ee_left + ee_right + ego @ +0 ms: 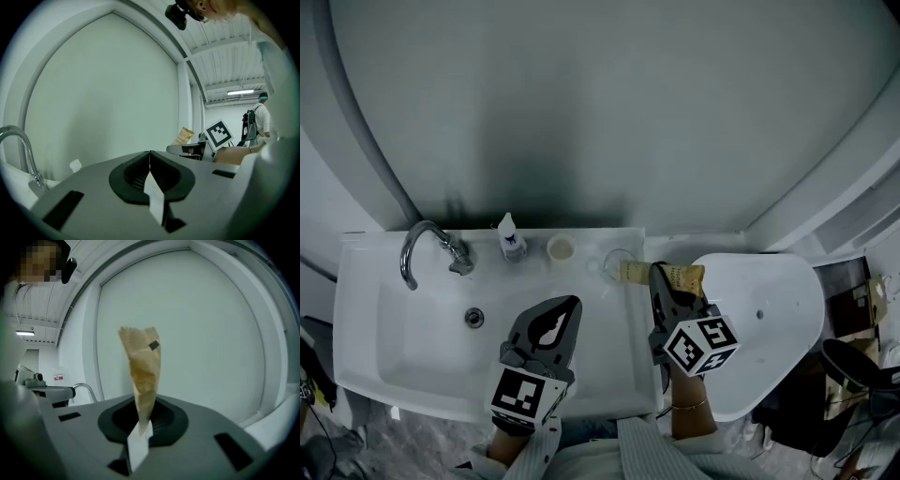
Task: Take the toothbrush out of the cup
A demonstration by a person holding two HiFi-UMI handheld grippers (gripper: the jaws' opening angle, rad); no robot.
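Note:
My right gripper point(659, 273) is shut on the lower end of a tan paper packet point(678, 276), held just right of a clear glass cup point(617, 264) on the sink's back ledge. In the right gripper view the packet point(141, 365) stands up from between the closed jaws point(140, 419) against the white wall. No bare toothbrush shows. My left gripper point(571, 304) hovers over the basin's right part, shut and empty; its jaws point(149, 158) meet in its own view. The packet point(184, 136) shows there too, at the right.
A chrome faucet point(419, 246) stands at the basin's point(403, 328) back left. A small white bottle point(511, 240) and a cream cup point(561, 248) sit on the ledge. A rounded white surface point(773, 319) lies right of the sink. A curved wall rises behind.

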